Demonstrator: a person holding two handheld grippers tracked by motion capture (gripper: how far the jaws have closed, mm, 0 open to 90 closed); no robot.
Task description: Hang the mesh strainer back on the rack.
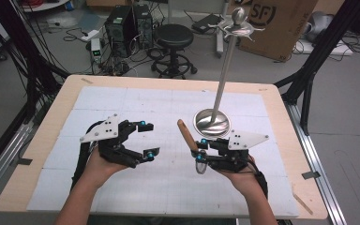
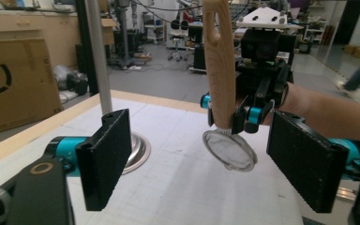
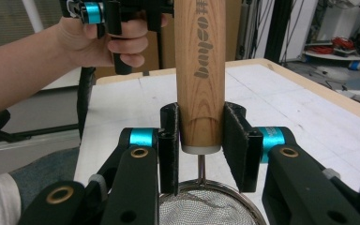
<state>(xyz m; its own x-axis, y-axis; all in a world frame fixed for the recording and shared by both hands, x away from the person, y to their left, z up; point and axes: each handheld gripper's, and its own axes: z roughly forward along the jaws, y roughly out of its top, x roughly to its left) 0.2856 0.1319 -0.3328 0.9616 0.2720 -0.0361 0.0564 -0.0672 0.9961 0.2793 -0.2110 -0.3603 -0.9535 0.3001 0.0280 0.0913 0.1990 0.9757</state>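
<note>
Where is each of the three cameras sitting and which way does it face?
High view: above the person's side, looking forward and down on the white-covered wooden table; both forearms enter from below.
Left gripper view: rides the left gripper, facing the right gripper beyond its open black fingers.
Right gripper view: rides the right gripper, facing the left hand.
Shared: all show the wooden-handled wire-mesh strainer and the table; the first two also the tall silver metal stand.
</note>
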